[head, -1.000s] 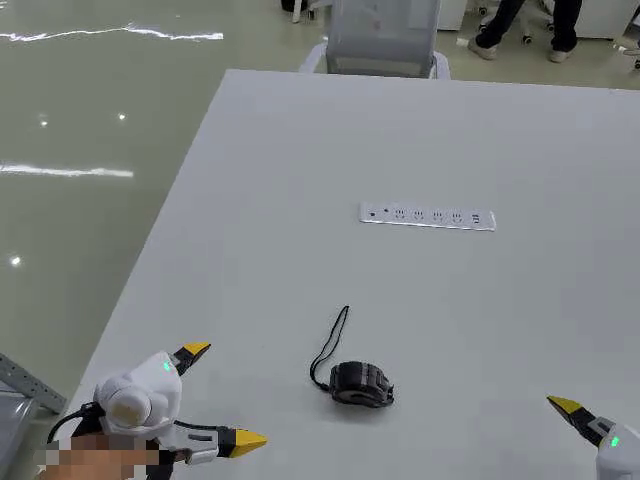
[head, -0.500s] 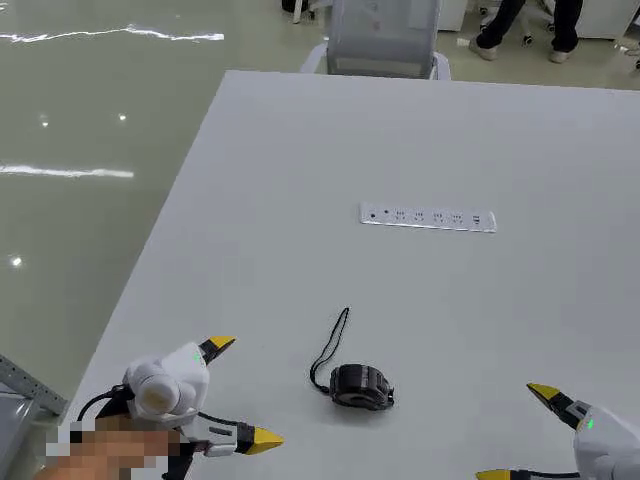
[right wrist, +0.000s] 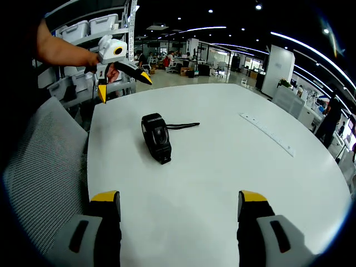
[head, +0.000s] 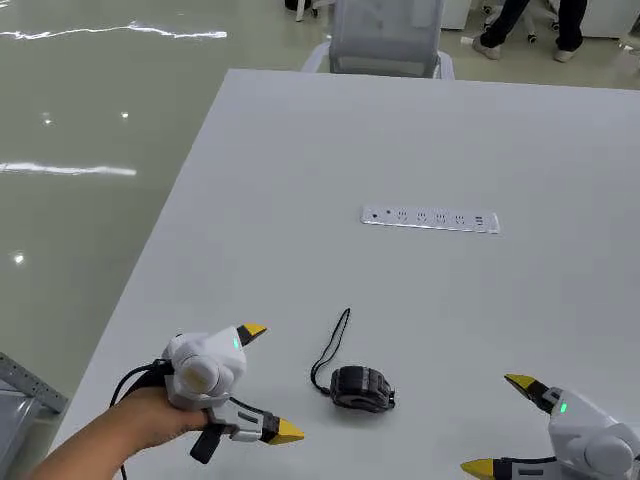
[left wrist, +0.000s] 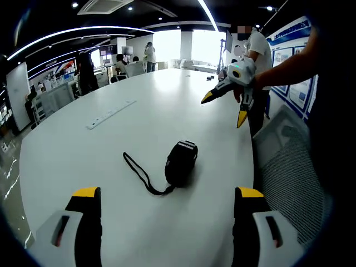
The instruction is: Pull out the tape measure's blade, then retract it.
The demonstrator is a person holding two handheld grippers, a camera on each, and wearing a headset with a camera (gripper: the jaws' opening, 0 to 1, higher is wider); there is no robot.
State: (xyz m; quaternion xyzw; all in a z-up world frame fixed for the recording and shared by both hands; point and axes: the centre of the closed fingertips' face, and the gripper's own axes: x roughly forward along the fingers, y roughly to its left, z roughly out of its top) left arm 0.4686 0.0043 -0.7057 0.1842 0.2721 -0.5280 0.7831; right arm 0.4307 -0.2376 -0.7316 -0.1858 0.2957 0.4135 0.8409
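Black casing, head view: tape measure (head: 362, 387) lies on the white table (head: 420, 140), blade in, where it lay a second ago.
Grippers, head view: left gripper (head: 270, 380) and right gripper (head: 499, 425) have both moved in from the near edge, jaws spread, empty; judged an approach, with the pull not yet begun.
Left gripper view: tape measure just ahead, centred between the jaws, untouched.
Right gripper view: tape measure ahead, left of centre, apart from the jaws.

Bright, even light from ceiling lights (right wrist: 257, 6); streaks of glare on the glossy floor (head: 80, 120); gripper views bend at edges.
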